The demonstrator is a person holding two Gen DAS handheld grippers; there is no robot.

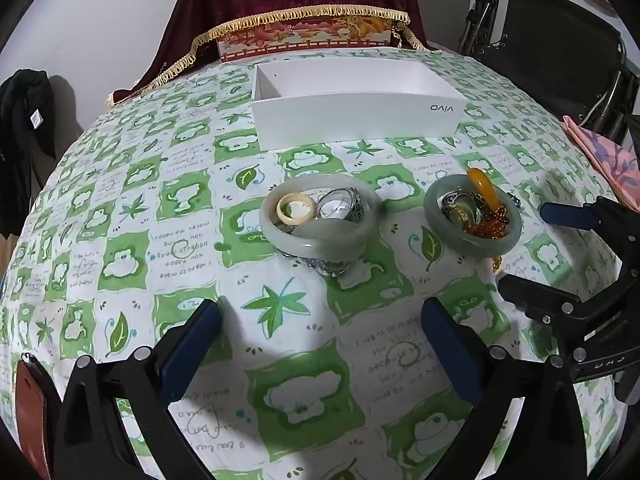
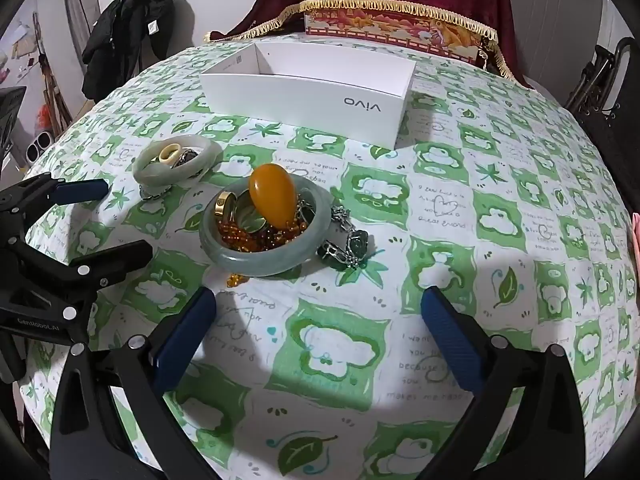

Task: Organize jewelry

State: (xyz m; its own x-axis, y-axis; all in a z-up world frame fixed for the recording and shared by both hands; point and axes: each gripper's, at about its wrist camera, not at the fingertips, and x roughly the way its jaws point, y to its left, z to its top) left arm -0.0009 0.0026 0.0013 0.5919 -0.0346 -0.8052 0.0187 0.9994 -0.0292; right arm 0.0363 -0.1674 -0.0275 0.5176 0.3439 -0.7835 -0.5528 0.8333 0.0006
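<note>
Spread fingers (image 1: 320, 344), bare cloth (image 1: 304, 320), bangles (image 1: 320, 216) beyond

Both claws (image 1: 322, 354) (image 2: 318, 344) wide open, empty

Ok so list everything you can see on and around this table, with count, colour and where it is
White open cardboard box: one, white, far middle of the table, looks empty.
Pale jade bangle: one, whitish green, table centre, ringing small pieces.
Cream ring: one, ivory, inside the pale bangle.
Silver patterned ring: one, silver, inside the pale bangle.
Darker jade bangle: one, grey green, beside the pale one.
Amber oval stone: one, orange, propped inside the darker bangle.
Amber beads: one strand, orange brown, inside the darker bangle.
Gold ring: one, gold, inside the darker bangle.
Silver chain with green stone: one, beside the darker bangle.
Leaf-print tablecloth: one, green and white.
Left gripper: open, empty.
Right gripper: open, empty.
</note>
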